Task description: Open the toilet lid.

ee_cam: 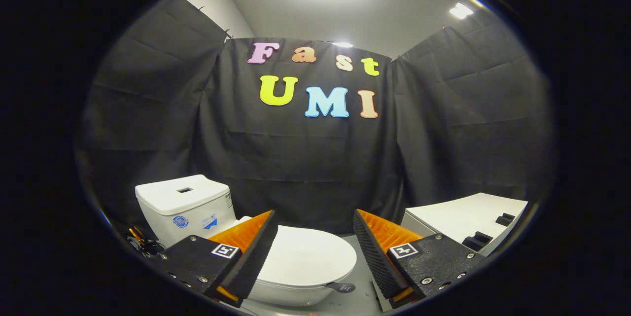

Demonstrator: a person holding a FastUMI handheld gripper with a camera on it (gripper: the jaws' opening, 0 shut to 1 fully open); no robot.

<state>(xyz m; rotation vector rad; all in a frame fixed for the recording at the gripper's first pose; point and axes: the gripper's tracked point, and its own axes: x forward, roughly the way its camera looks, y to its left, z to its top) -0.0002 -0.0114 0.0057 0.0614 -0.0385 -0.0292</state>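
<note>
Gripper view shows the toilet lid [308, 257] lying flat and closed on the bowl [291, 294], just ahead of my fingers and partly between them. The lid is white and oval. At its front edge, toward the right finger, a small dark tab [341, 287] sticks out from under the lid; I cannot tell what it is made of. Behind the lid stands the white tank [185, 202], with a small dark rectangular opening on its top and two blue stickers on its front side.

My gripper [313, 242] is held wide open above the front part of the lid, and it holds nothing. The left finger [256, 252] covers the left side of the lid in the picture, and the right finger [377, 252] stands to the right of the lid, apart from it. Both fingers have black ribbed pads with orange parts behind them. I cannot tell if the left finger touches the lid or only hangs over it.

Left of the tank, near the floor, lies a dark bundle [143, 244] with some orange in it, too small to identify. Well to the right of the lid there is a white cabinet [468, 217] with two dark blocks on its top. Black cloth [305, 168] hangs behind the tank as wall.
</note>
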